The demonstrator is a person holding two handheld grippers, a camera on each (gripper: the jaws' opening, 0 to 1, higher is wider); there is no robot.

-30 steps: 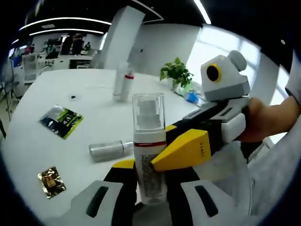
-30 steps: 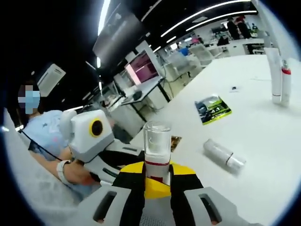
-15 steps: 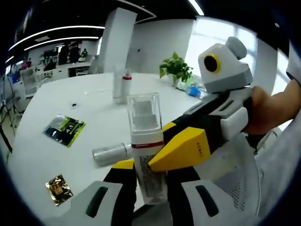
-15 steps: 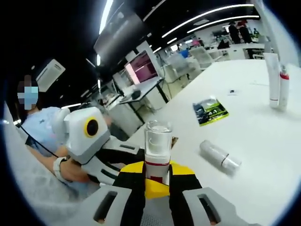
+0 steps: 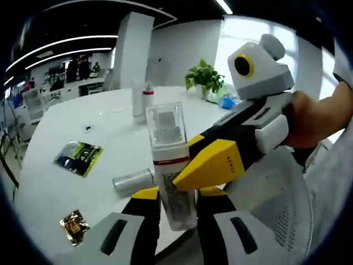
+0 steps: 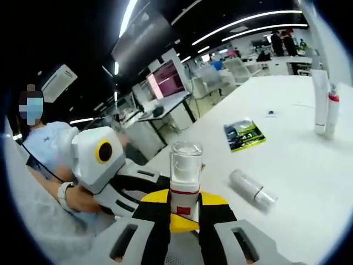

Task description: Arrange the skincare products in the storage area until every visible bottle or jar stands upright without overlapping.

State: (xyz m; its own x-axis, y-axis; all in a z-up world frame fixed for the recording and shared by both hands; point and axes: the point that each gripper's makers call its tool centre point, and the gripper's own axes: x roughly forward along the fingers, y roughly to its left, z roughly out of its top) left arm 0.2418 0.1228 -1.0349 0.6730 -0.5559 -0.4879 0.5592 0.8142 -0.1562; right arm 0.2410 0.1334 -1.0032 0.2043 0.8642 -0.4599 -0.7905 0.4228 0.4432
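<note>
Both grippers grip one pump bottle (image 5: 172,182), upright, held above the worktop (image 5: 110,138) edge. Left gripper (image 5: 172,212) fingers are clamped low on the body; right gripper (image 6: 185,212) fingers are clamped at the red band under the clear cap (image 6: 185,163). Judged light, rigid plastic, slick sides; the cap may pop off, so hold the body. On the worktop a silver bottle (image 5: 134,179) lies flat; two tubes (image 5: 142,102) stand far off. Against 1.0 s ago: grip unchanged, views shifted slightly.
</note>
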